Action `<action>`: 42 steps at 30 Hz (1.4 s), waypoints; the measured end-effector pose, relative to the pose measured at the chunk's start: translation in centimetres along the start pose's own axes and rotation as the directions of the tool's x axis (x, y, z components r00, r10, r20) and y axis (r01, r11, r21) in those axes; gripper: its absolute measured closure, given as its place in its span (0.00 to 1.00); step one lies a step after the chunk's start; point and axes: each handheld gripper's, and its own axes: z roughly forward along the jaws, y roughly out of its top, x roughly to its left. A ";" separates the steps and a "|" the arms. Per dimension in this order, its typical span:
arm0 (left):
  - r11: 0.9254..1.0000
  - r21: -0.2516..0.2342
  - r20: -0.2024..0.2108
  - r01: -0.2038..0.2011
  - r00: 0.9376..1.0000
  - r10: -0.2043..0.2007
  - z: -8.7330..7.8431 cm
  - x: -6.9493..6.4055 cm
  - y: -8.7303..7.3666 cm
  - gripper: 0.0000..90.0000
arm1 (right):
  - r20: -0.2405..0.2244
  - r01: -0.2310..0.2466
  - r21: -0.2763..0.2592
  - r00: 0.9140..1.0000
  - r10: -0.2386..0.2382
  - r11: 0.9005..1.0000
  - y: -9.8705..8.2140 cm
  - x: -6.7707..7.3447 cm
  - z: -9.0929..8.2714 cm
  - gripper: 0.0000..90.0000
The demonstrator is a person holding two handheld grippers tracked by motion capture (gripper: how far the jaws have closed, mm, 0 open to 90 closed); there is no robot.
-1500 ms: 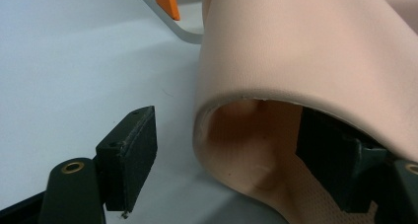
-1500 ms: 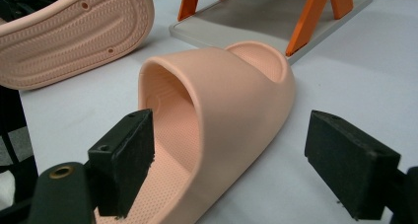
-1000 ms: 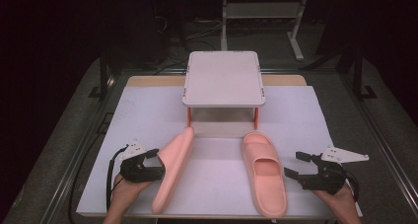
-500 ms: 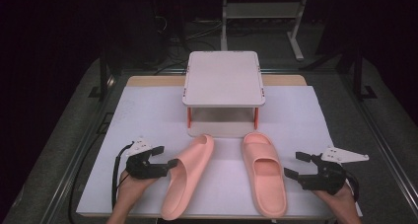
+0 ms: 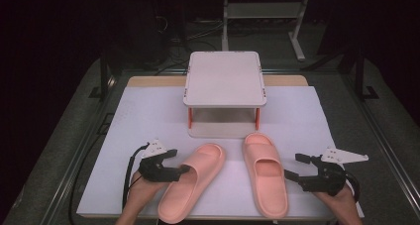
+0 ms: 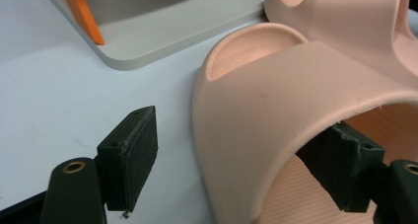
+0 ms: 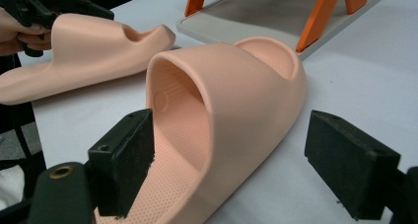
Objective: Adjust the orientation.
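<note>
From the high view, the two pink slippers sit side by side on the white sheet in front of the little shelf [image 5: 225, 88], left slipper [image 5: 192, 180] angled, right slipper [image 5: 265, 178] straight, looks like they're being lined up as a pair. In the left gripper view the left gripper [image 6: 246, 155] is wide open around the left slipper's strap edge, one pad tucked under the strap, the other clear outside. In the right gripper view the right gripper [image 7: 246, 160] gapes around the right slipper's strap, gripping nothing.
</note>
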 end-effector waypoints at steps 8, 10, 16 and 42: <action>1.000 0.019 -0.009 -0.018 1.000 0.018 0.2 -0.3 0.0 0.26 | -0.004 0.011 0.009 1.000 -0.011 1.000 0.0 0.2 0.2 0.21; 1.000 0.020 -0.009 -0.022 1.000 0.022 0.2 -0.4 0.0 0.26 | -0.008 0.015 0.014 1.000 -0.015 1.000 0.0 0.2 0.3 0.21; 0.998 0.032 -0.020 -0.045 0.999 0.046 0.2 -0.7 0.0 0.26 | -0.011 0.017 0.018 1.000 -0.017 1.000 0.0 0.3 0.5 0.21; 0.990 0.083 -0.011 -0.113 0.993 0.114 0.5 -0.8 -0.4 0.32 | -0.024 0.057 0.079 0.998 -0.055 0.995 0.0 1.0 2.4 0.22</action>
